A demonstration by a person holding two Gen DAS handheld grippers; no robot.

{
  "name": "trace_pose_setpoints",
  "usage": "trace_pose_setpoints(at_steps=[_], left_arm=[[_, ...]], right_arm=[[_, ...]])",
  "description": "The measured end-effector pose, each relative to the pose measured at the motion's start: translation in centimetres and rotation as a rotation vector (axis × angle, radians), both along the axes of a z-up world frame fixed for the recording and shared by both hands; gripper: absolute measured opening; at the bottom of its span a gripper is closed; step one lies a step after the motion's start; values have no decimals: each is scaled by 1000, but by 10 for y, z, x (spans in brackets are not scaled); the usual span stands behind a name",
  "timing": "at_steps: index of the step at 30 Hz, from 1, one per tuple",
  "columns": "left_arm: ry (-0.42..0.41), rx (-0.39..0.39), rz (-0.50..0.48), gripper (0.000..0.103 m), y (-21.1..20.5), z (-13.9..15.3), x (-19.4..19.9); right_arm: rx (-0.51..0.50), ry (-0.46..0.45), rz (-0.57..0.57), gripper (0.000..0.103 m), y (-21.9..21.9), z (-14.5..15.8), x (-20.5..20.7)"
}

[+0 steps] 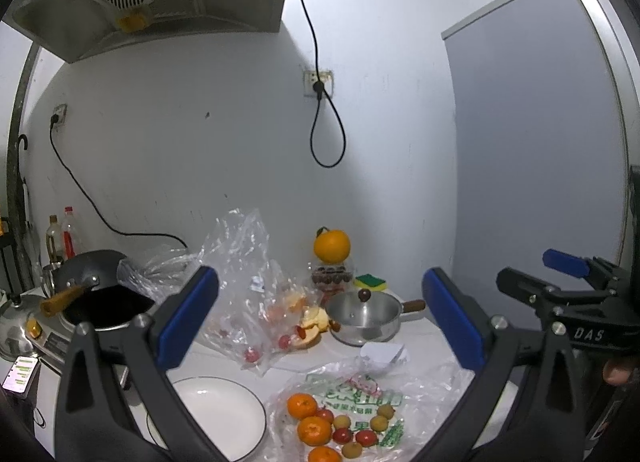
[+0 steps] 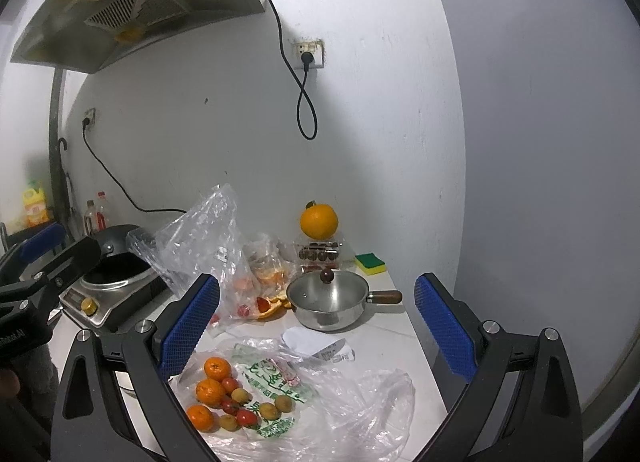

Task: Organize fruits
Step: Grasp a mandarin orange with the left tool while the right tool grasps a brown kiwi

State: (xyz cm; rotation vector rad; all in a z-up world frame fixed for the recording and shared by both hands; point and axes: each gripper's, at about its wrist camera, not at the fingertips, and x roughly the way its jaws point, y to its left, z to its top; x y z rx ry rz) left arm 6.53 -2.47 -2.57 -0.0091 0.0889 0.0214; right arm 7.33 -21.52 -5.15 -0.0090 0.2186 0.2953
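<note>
Several small fruits lie on a flattened plastic bag (image 1: pixel 360 394) (image 2: pixel 280 386) on the white counter: tangerines (image 1: pixel 302 406) (image 2: pixel 210 392), cherry tomatoes (image 1: pixel 366 438) (image 2: pixel 245 417) and yellow-brown longans (image 1: pixel 379 423) (image 2: pixel 268 410). An empty white plate (image 1: pixel 220 414) sits left of them. My left gripper (image 1: pixel 320 318) is open and empty, held above the plate and fruits. My right gripper (image 2: pixel 316 322) is open and empty above the bag; it also shows at the right of the left wrist view (image 1: pixel 560 274). A large orange (image 1: pixel 332 246) (image 2: pixel 319 221) sits on a clear box at the back.
A lidded steel saucepan (image 1: pixel 364 320) (image 2: pixel 328 300) stands behind the fruit. Crumpled clear bags with peel and tomatoes (image 1: pixel 256 302) (image 2: pixel 224 262) lie left of it. A wok on an induction cooker (image 1: pixel 96 294) (image 2: pixel 116 274), a sponge (image 1: pixel 371 282) and a phone (image 1: pixel 20 374) are nearby.
</note>
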Motion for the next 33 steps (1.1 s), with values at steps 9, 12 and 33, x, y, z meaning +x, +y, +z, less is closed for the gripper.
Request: trace_pose_setpoints(at_steps=[9, 12, 33], left_arm=[[80, 28, 10, 103, -2, -29, 21], [122, 42, 9, 102, -3, -44, 30], [501, 143, -7, 72, -16, -162, 72]], right_arm=[[-19, 54, 13, 99, -6, -22, 17], [-34, 82, 21, 98, -7, -35, 24], [-85, 344, 144, 62, 13, -129, 87]])
